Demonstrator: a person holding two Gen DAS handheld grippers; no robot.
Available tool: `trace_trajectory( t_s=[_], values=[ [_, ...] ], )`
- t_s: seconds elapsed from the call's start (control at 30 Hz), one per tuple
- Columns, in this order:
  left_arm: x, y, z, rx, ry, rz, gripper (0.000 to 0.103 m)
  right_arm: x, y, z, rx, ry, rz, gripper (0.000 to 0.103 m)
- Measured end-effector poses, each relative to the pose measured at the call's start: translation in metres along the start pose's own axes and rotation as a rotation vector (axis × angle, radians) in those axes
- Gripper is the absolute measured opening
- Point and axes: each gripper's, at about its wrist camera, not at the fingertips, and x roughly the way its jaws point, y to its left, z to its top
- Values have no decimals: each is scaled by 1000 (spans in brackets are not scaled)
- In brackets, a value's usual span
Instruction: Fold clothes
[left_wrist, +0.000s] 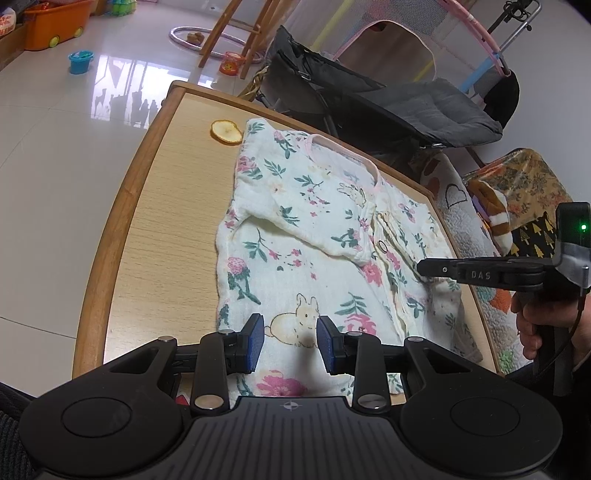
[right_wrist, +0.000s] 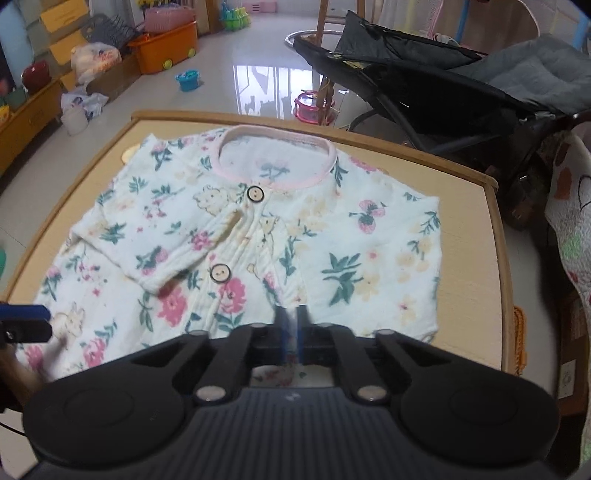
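Observation:
A white floral baby cardigan (left_wrist: 295, 229) (right_wrist: 332, 229) with a pink collar and wooden buttons lies front up on the wooden table (left_wrist: 166, 221) (right_wrist: 469, 221). One sleeve (left_wrist: 314, 221) (right_wrist: 159, 236) is folded across its front. My left gripper (left_wrist: 290, 338) is open just above the hem, over a rabbit print, with nothing between its blue pads; its fingertip (right_wrist: 26, 321) also shows at the left edge of the right wrist view. My right gripper (left_wrist: 421, 267) (right_wrist: 291, 321) is shut, its tips pinching a pucker of the cardigan beside the button placket.
An orange peel (left_wrist: 226, 132) lies on the table past the cardigan's shoulder. A dark stroller (left_wrist: 388, 103) (right_wrist: 443, 85) stands behind the table, and a quilted blanket (left_wrist: 461, 221) hangs at its right side. A hand (left_wrist: 532, 325) holds the right gripper. Toys and an orange bin (right_wrist: 166, 48) sit on the floor.

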Motion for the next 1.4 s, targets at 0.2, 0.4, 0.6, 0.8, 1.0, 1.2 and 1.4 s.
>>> trace_trajectory(
  t_s=[0.2, 0.4, 0.6, 0.8, 1.0, 1.2, 1.4],
  values=[
    [0, 0, -1, -1, -1, -1, 35, -10, -11, 8, 157, -55, 44, 2],
    [-1, 0, -1, -2, -1, -2, 35, -20, -18, 17, 312, -112, 129, 2],
    [-1, 1, -1, -4, -1, -4, 35, -20, -1, 27, 201, -93, 97, 3],
    [-1, 2, -1, -8, -2, -8, 35, 2, 20, 20, 72, 59, 92, 6],
    [-1, 2, -1, -12, -4, -9, 35, -7, 12, 36, 130, -39, 49, 23],
    [-2, 3, -1, -15, -4, -14, 35, 23, 18, 55, -21, -25, -26, 34],
    [-1, 4, -1, -20, -3, -18, 35, 45, 17, 56, -13, 10, -32, 21]
  ],
)
